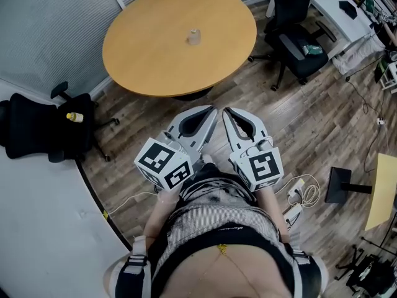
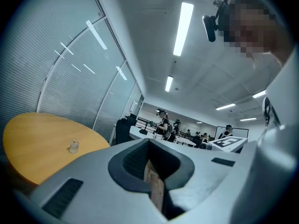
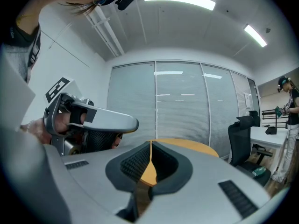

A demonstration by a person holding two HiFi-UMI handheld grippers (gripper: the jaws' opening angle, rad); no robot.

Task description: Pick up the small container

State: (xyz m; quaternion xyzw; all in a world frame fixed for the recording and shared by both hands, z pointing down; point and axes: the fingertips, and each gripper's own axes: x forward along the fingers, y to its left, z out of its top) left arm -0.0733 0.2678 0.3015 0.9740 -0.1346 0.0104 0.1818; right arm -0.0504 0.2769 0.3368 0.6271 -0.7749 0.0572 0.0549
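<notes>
The small container [image 1: 194, 37] is a clear little jar with a cap, standing alone near the middle of the round wooden table [image 1: 149, 61]. In the left gripper view the small container [image 2: 74, 146] sits far off on the table [image 2: 32, 139], to the left of the jaws. I hold both grippers close to my body over the wood floor, well short of the table. The left gripper [image 1: 213, 109] and the right gripper [image 1: 227, 111] point toward the table side by side, each shut with nothing between its fingers. The left gripper [image 2: 149, 140] and right gripper [image 3: 151, 143] show closed tips.
A black office chair [image 1: 298, 39] stands right of the table by a white desk [image 1: 338, 8]. Another black chair [image 1: 43, 126] at the left carries a small yellow item [image 1: 74, 117]. Cables and a power strip [image 1: 299, 197] lie on the floor. Blinded glass walls [image 3: 177, 101] stand behind the table.
</notes>
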